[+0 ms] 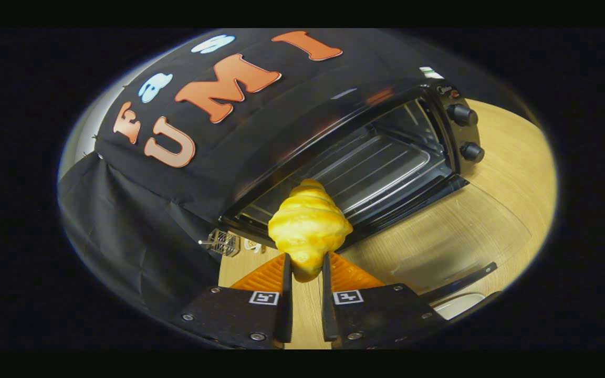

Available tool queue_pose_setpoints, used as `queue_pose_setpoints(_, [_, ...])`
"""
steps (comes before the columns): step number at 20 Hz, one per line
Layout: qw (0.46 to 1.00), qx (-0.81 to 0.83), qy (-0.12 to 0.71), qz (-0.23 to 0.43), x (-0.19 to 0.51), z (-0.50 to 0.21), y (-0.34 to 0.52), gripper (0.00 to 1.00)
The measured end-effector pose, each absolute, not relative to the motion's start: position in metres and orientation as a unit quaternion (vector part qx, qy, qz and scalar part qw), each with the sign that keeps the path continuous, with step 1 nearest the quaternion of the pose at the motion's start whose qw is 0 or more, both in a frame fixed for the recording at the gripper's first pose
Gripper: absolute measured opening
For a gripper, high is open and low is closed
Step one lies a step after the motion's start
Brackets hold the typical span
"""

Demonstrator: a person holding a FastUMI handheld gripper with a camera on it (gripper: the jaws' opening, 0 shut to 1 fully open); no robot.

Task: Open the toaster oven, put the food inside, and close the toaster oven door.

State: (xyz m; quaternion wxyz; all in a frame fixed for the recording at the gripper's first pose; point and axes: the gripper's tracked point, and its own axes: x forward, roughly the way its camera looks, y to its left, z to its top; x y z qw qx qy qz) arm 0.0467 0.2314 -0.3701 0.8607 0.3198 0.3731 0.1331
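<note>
While the hand-held gripper (306, 265) is pinching a croissant (309, 227), both fingers (286, 294) press on its lower tip from either side. The croissant stands point-up between them, its lower end hidden behind the fingers. Just beyond it sits the toaster oven (386, 152), its door (470, 231) folded down flat toward the fingers; the glass is nearly invisible against the wood, traceable mainly by a faint curved outline and the dark handle bar (460, 282) along its near edge. Inside the cavity a metal tray (371, 173) lies on the rack level; the croissant covers the tray's near left corner. Two knobs (462, 115) stand one above the other on the oven's right panel; markings there are too small to make out. A small wire object (222, 242) lies on the counter (512, 173) left of the oven, unclear in form. Something pale (457, 305) shows past the handle bar, cut off.
</note>
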Motion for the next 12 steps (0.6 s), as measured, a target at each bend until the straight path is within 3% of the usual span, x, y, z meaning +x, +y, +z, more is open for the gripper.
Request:
queue_pose_setpoints(10, [0.842, 0.378, 0.361, 0.134, 0.093, -0.374, 0.244, 0.23])
queue_pose_setpoints(12, [0.845, 0.382, 0.351, 0.131, 0.100, -0.374, 0.245, 0.31])
